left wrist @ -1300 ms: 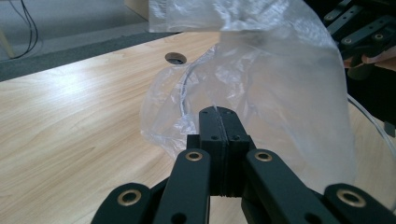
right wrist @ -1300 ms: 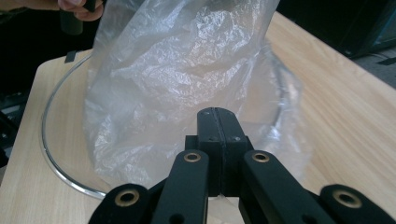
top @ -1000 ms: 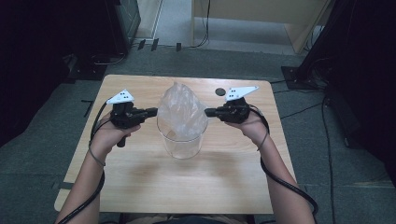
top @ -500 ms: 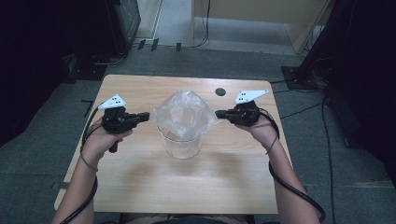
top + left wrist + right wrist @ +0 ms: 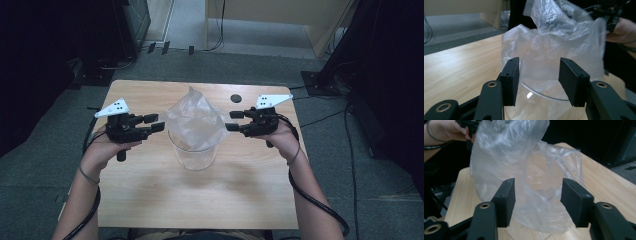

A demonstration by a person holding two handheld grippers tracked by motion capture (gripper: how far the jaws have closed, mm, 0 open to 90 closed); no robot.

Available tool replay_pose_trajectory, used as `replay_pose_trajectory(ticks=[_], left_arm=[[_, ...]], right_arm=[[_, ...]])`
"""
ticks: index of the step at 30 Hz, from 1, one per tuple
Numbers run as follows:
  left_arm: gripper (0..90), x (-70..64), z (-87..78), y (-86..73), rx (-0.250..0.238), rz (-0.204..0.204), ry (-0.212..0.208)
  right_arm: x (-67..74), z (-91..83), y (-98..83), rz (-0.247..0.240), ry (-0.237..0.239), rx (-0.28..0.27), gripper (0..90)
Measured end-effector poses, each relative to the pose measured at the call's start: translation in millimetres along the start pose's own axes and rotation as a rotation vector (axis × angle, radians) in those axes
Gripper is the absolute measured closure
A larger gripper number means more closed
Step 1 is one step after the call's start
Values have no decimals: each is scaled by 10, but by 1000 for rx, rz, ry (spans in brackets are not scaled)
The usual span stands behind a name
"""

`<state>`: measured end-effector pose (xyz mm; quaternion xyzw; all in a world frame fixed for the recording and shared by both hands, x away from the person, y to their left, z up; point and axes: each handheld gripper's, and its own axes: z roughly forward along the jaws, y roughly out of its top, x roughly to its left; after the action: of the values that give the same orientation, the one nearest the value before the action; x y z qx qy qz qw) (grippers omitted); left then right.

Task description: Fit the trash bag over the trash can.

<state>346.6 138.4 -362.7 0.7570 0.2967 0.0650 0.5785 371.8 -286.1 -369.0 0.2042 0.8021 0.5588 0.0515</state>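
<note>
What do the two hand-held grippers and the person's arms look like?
Each hand-held gripper, left and right, is black, with flat rectangular jaws, brass-coloured pivot rivets, a white dotted triangular plate on top and a trailing black cable. The forearms are bare, with a thin band on each wrist.

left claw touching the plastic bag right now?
Apart. The high view shows bare table between the left claw and the plastic bag; in the left gripper view its jaws have just opened, with nothing pinched between them.

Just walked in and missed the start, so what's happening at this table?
A person holds a claw in each hand, left claw and right claw, either side of a clear plastic bag sitting in a clear container on the wooden table. Both claws have just been opening, with nothing gripped; the bag stands loose.
</note>
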Motion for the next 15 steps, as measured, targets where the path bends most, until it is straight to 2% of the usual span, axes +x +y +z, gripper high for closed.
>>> replay_pose_trajectory(ticks=[3,7,10,12,15], left_arm=[[467,-15,-17,27,-14,9,3],[436,-29,31,38,-14,25,10],[432,-16,85,40,-6,18,16],[435,-17,116,51,-9,6,12],[451,-34,160,71,-7,9,1]], right_arm=[[8,-25,30,7,-13,-8,412],[30,-15,77,44,14,-61,409],[45,56,102,57,22,-86,396],[47,116,110,67,24,-86,383],[63,203,123,74,46,-86,358]])
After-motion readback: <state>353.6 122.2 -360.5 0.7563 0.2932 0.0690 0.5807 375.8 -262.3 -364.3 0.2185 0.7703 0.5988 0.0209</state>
